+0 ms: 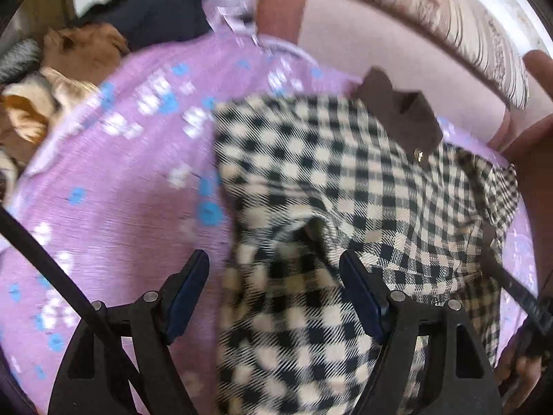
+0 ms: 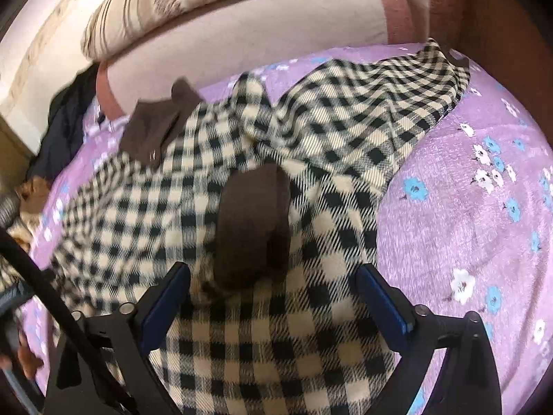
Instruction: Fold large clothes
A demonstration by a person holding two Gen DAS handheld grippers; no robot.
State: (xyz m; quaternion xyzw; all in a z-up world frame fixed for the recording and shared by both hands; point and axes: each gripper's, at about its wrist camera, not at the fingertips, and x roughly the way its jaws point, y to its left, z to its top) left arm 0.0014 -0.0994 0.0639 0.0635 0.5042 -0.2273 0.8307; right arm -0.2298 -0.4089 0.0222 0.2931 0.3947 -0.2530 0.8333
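Note:
A black-and-cream checked coat (image 1: 311,180) with a brown collar (image 1: 397,114) lies rumpled on a purple flowered bedspread (image 1: 114,190). My left gripper (image 1: 274,273) is open just above the coat's lower part, its left finger over the bedspread. In the right wrist view the coat (image 2: 193,186) spreads across the bed, one sleeve (image 2: 380,103) stretched to the far right. A brown cuff (image 2: 252,224) lies just ahead of my right gripper (image 2: 273,287), which is open above the checked cloth. The bedspread (image 2: 466,207) shows to the right.
A pink headboard (image 1: 397,45) and a striped pillow (image 1: 449,17) lie beyond the coat. A dark garment (image 1: 166,3) and tan clothes (image 1: 69,69) are piled at the far left. A hand (image 1: 535,138) shows at the right edge.

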